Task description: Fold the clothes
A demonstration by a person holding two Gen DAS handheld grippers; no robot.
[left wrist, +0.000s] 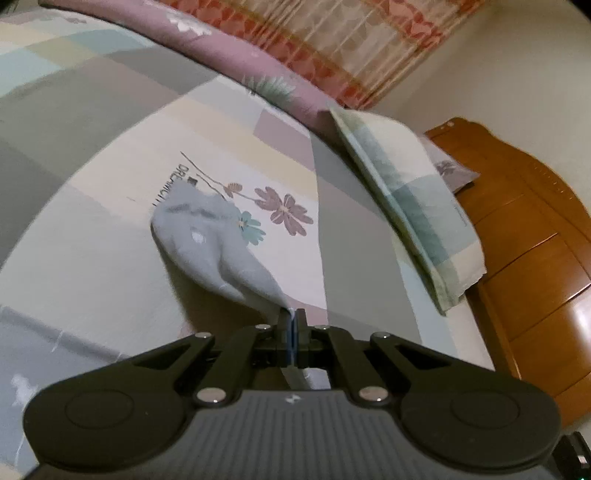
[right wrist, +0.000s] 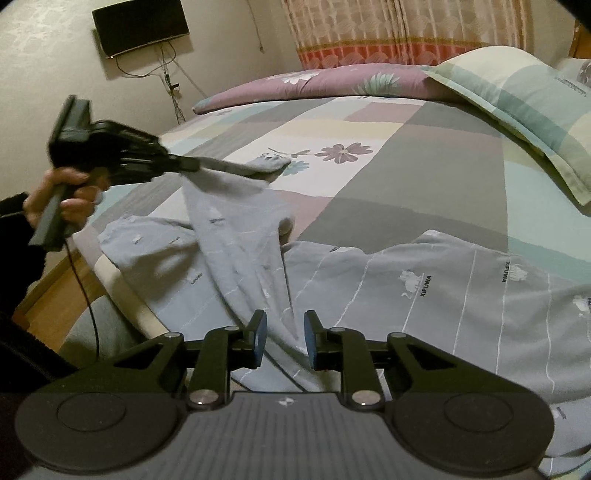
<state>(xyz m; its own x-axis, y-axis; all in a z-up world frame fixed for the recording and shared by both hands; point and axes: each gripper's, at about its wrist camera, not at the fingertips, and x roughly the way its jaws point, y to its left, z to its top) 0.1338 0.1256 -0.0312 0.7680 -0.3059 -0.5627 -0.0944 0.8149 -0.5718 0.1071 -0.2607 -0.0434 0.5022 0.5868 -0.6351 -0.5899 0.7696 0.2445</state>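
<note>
At 9 o'clock in the right view, the left claw (right wrist: pixel 192 164) pinches the garment (right wrist: pixel 236 266) by a sleeve, lifting it toward 12, likely to fold it inward. The right claw (right wrist: pixel 284 338) hangs parted over the cloth. The rest sprawls on the patchwork bed (right wrist: pixel 424 162); pillow (right wrist: pixel 517 110), curtain (right wrist: pixel 388 29) behind.

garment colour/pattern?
Grey-blue garment with thin white lines, small white motifs; clearest in right wrist view.
</note>
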